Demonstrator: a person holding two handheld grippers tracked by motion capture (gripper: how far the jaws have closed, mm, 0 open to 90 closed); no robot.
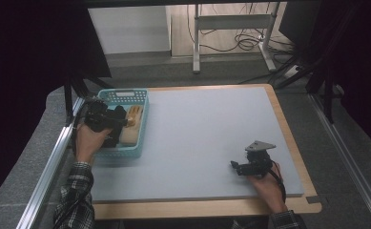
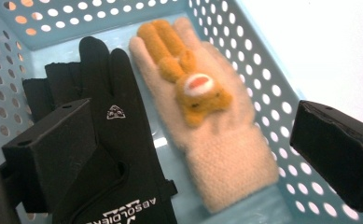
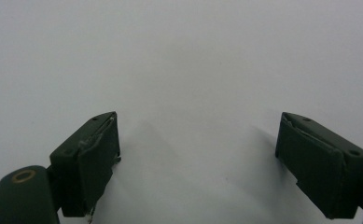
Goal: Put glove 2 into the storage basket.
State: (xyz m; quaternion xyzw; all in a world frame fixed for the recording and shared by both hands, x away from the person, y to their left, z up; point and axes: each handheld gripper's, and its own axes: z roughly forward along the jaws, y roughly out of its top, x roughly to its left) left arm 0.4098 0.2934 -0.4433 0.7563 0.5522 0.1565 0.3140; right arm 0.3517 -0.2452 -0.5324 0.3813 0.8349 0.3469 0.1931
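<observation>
Now your left gripper (image 2: 193, 154) hangs wide over the cream glove (image 2: 216, 140), which lies in the blue basket (image 2: 263, 60) beside the black glove (image 2: 118, 140). Centre on the cuff, lower until both jaws straddle only cream, then close. The right gripper (image 3: 198, 154) waits wide, empty, over the mat (image 1: 211, 133).

A pale grey mat (image 1: 207, 138) covers the wooden table (image 1: 288, 119), and beyond its far edge metal desk legs (image 1: 231, 28) and loose cables (image 1: 245, 43) stand on the floor.
</observation>
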